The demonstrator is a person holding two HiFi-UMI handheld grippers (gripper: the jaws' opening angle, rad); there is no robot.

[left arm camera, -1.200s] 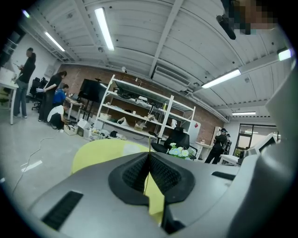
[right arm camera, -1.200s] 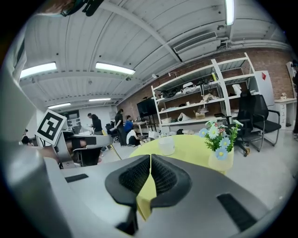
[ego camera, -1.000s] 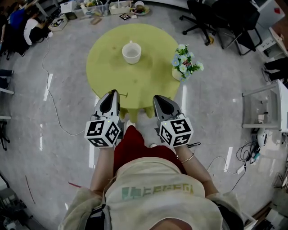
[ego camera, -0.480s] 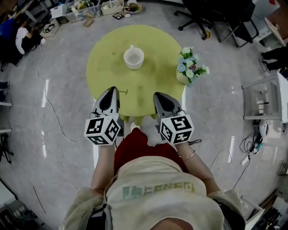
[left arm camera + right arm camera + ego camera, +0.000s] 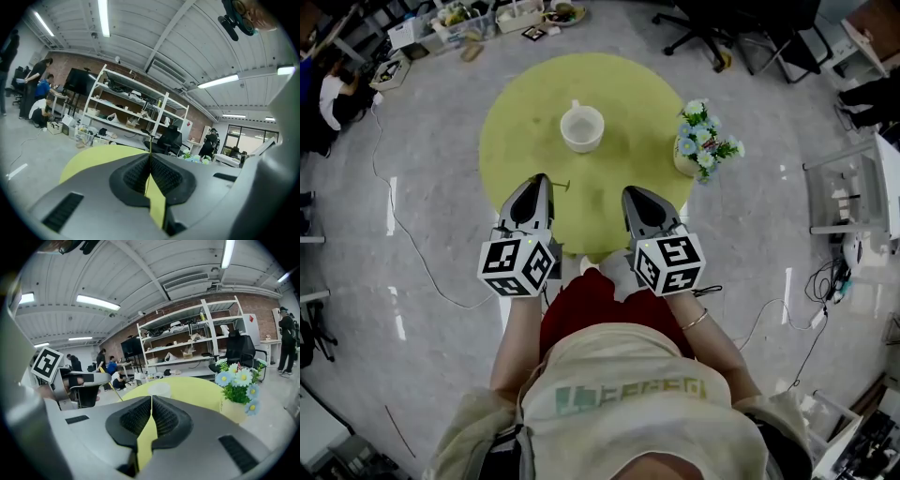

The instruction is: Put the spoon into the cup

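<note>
Head view: we note the left gripper (image 5: 539, 184) with jaws clamped on the thin spoon (image 5: 560, 185) over the bench (image 5: 520, 103) near edge, the cup (image 5: 581, 127) upright mid-bench, and the right gripper (image 5: 635, 194) with jaws together, empty.

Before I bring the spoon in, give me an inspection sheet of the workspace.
Surface: round yellow-green table.
Job's things: white cup upright near the centre, looks empty; spoon, thin, edge-on between the left jaws.
Clutter: flower pot at the table's right edge.
Grippers: left gripper shut on spoon; right gripper shut, empty.
Cables: floor cables; nothing seen on table.
Surroundings: office chairs, shelving, people.
</note>
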